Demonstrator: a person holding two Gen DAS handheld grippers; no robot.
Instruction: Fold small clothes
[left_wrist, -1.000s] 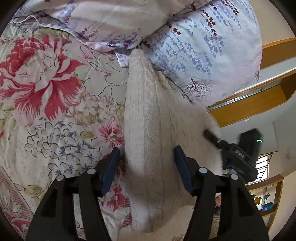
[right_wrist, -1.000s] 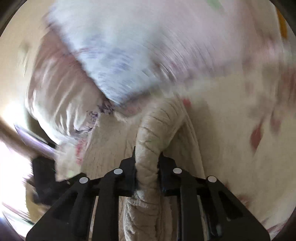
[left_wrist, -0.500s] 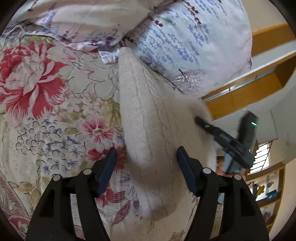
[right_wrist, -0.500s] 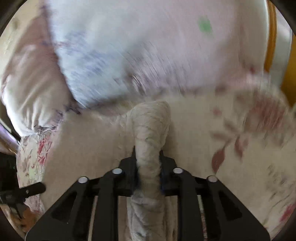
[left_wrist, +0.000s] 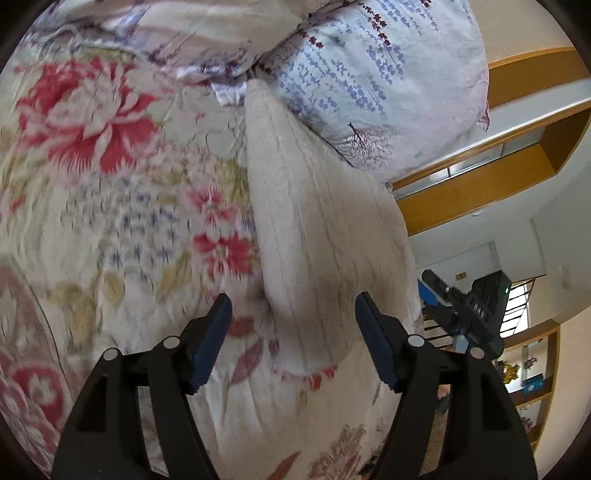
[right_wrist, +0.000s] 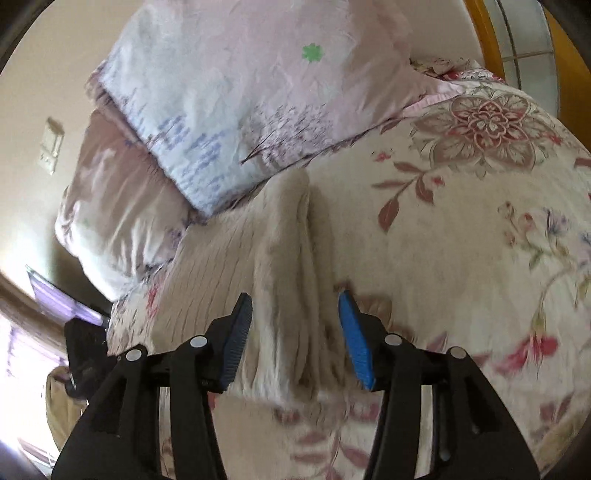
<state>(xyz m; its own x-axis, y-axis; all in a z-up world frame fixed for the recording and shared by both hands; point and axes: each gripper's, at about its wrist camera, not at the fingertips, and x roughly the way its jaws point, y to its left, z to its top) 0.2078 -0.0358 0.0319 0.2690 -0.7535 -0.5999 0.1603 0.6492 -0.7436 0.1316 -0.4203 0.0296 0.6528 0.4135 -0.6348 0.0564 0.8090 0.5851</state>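
A cream cable-knit sweater (left_wrist: 314, 229) lies folded on the flowered bedspread (left_wrist: 110, 221), its far end against the pillows. My left gripper (left_wrist: 293, 328) stands open just short of the sweater's near end, pads clear of the knit. In the right wrist view the same sweater (right_wrist: 240, 251) lies flat with a folded ridge along its right edge. My right gripper (right_wrist: 295, 332) straddles that ridge with its jaws opening, and the blue pads do not press on it. The right gripper (left_wrist: 465, 310) also shows at the right of the left wrist view.
Two pillows with a lavender print (left_wrist: 369, 74) (right_wrist: 240, 92) lie against the sweater's far end. An orange wooden bed frame (left_wrist: 480, 184) runs along the far side. The bedspread (right_wrist: 461, 240) stretches to the right of the sweater.
The right gripper let go of the rolled sleeve it was pinching; the sweater now lies flat on the bed. The left gripper drew back a little, staying open.
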